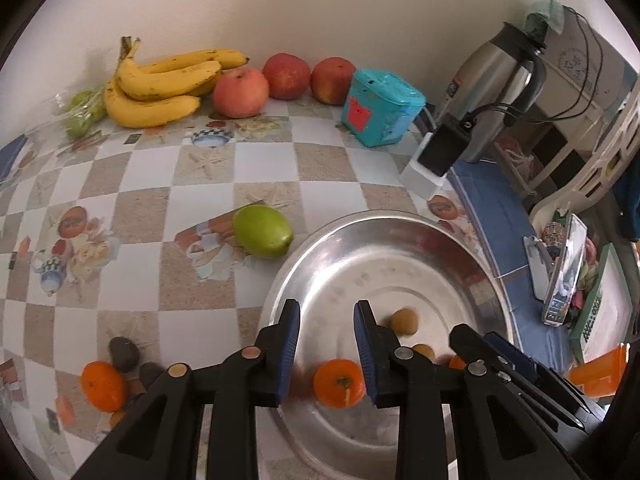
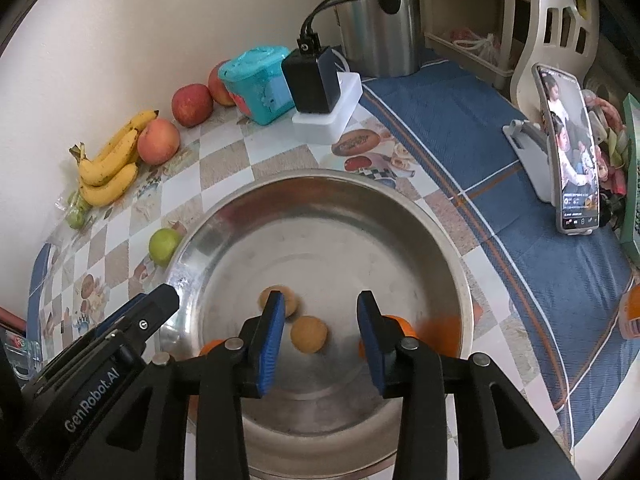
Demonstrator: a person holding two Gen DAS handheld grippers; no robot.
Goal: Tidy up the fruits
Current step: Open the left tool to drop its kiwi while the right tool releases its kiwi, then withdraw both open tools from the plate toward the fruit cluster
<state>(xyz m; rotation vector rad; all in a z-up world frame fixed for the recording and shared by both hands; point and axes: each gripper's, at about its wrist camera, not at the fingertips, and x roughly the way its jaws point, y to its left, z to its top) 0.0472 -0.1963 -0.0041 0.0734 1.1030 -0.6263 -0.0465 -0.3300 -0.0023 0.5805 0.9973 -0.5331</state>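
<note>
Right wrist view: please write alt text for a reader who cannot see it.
The right gripper hangs open over a steel bowl holding small tan fruits and oranges. Bananas, apples and a green fruit lie on the checked tablecloth.

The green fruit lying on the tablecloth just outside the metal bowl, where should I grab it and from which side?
Grip the green fruit across its narrower middle, coming down from above. It lies on its side on the tablecloth, long axis roughly level, pointed end toward the metal bowl. Set the fingers on its two long flanks rather than its tapered ends; the space around it looks free enough, though the bowl's rim is close.
</note>
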